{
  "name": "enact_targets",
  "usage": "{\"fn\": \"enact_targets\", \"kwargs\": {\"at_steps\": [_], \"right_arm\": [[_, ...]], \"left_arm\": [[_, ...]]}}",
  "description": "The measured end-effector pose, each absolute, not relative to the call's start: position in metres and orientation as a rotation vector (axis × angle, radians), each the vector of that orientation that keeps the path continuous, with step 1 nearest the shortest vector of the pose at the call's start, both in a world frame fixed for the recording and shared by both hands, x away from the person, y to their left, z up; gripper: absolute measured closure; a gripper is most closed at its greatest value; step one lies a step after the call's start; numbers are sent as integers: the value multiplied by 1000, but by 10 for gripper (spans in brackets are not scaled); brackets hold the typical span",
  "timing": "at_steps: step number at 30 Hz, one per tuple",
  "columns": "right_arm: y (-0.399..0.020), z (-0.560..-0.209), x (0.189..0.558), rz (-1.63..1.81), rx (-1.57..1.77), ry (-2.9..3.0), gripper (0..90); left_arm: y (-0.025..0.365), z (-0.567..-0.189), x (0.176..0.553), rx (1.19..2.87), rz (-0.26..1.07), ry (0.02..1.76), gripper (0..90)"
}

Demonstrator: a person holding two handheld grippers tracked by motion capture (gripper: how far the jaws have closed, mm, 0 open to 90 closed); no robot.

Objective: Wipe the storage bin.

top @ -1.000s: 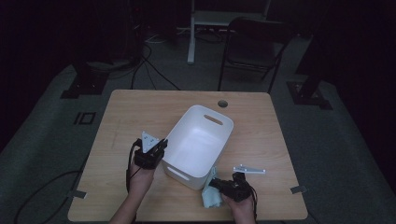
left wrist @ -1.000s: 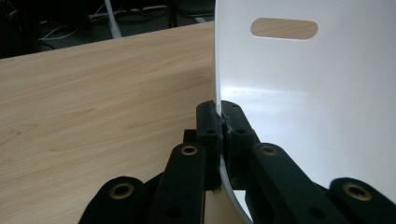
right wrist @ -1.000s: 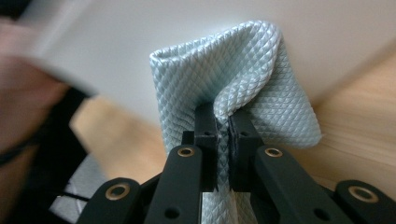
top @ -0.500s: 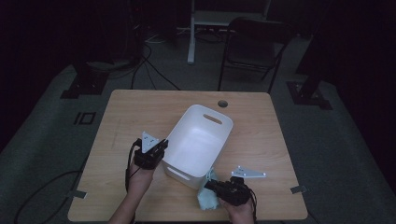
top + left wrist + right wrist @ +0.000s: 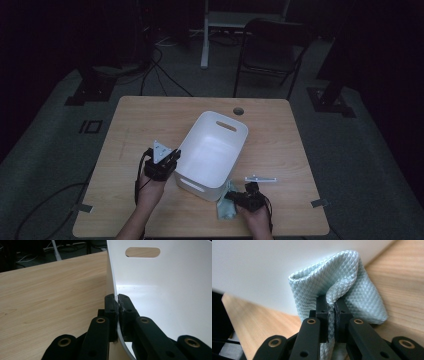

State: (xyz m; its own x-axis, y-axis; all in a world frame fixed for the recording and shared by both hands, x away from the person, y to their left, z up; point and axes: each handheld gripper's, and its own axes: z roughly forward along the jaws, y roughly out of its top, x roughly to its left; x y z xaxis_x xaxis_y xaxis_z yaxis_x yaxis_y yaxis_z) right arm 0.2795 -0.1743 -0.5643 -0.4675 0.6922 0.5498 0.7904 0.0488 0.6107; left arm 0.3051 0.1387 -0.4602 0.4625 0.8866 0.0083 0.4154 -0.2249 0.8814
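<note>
Worktop [image 5: 150, 120]: one, light wood, with a single round hole [image 5: 238, 110] near its far edge.

Tub [image 5: 212, 150]: one, white plastic, open, set askew at the middle of the worktop; one slot handle in its far wall, another in its near wall.

Cloth [image 5: 227, 206]: one, pale blue-green with a diamond weave, bunched on the worktop close against the tub's near right corner.

Left gripper [image 5: 172, 156]: one, at the tub's left wall. In the left gripper view its jaws are closed on the thin white rim, one pad inside the wall and one outside.

Right gripper [image 5: 231, 196]: one, low at the near right of the worktop, jaws pointing left. In the right gripper view the jaws are pinched tight on a fold of the cloth [image 5: 342, 282], which bulges above them, with the tub's white wall just behind.

Hands: two, entering from the near edge.

Chair [image 5: 270, 47]: one, dark, on the floor beyond the worktop.
</note>
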Motion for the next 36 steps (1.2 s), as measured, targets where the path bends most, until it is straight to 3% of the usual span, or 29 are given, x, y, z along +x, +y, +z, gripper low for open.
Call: {"fn": "enact_targets", "kwargs": {"at_steps": [6, 16, 36], "right_arm": [[-179, -552, 280, -1463, -1548, -2152, 844], [-189, -482, 270, -1833, -1387, -2135, 841], [-194, -522, 310, -1640, -1613, -2176, 845]], "left_arm": [[138, -460, 306, 1828, 676, 1107, 864], [141, -461, 308, 1819, 639, 1079, 864], [142, -461, 307, 1837, 629, 1044, 846]]}}
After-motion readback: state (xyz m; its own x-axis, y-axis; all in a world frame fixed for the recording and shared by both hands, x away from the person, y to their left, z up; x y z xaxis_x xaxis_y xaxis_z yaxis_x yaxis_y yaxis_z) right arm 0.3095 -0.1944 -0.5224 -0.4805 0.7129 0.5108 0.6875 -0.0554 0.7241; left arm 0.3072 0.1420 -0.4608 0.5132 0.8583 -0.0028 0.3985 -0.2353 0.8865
